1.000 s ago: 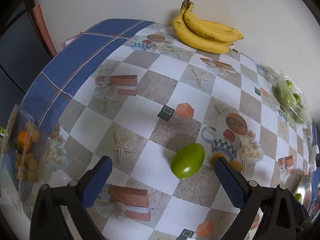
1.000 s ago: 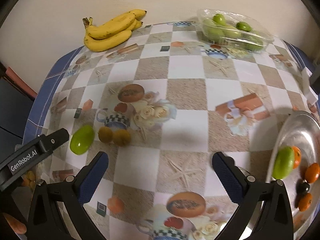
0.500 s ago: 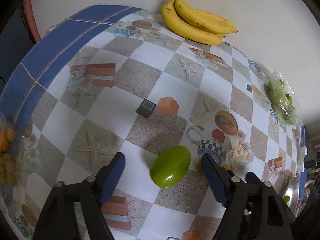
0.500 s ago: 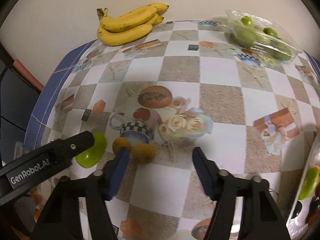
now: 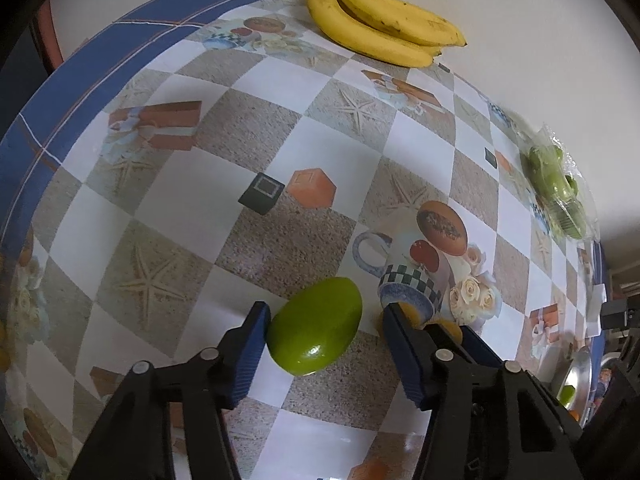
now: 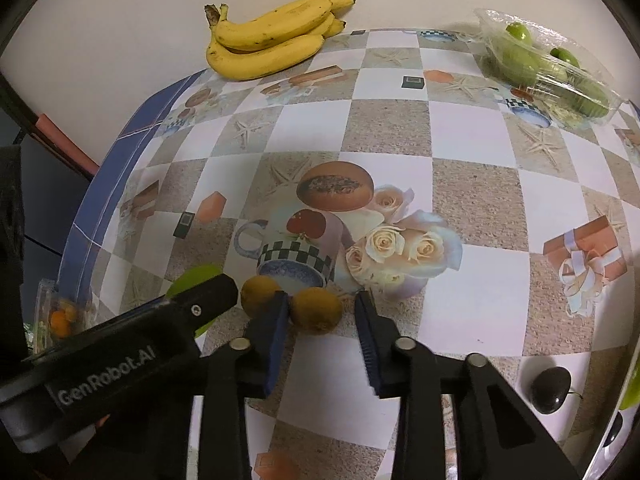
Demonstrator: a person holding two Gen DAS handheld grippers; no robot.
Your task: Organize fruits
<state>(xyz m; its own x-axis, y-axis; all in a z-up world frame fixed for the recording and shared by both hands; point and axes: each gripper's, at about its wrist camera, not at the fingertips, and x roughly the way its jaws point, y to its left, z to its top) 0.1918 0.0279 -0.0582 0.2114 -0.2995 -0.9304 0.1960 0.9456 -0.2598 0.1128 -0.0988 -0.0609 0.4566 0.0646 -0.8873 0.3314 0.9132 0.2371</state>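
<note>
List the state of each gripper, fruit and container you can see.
left gripper, open, fingers just been closing, green fruit between them, not clamped.
right gripper, shut on brown fruit.
bananas, unpeeled, in one bunch.
plastic tray, holding green fruit; lid cannot tell.

Black tool [image 6: 322,320] frames, blue ribbed pads [image 6: 274,334], silver screws, white "GenRobot.AI" lettering.
</note>
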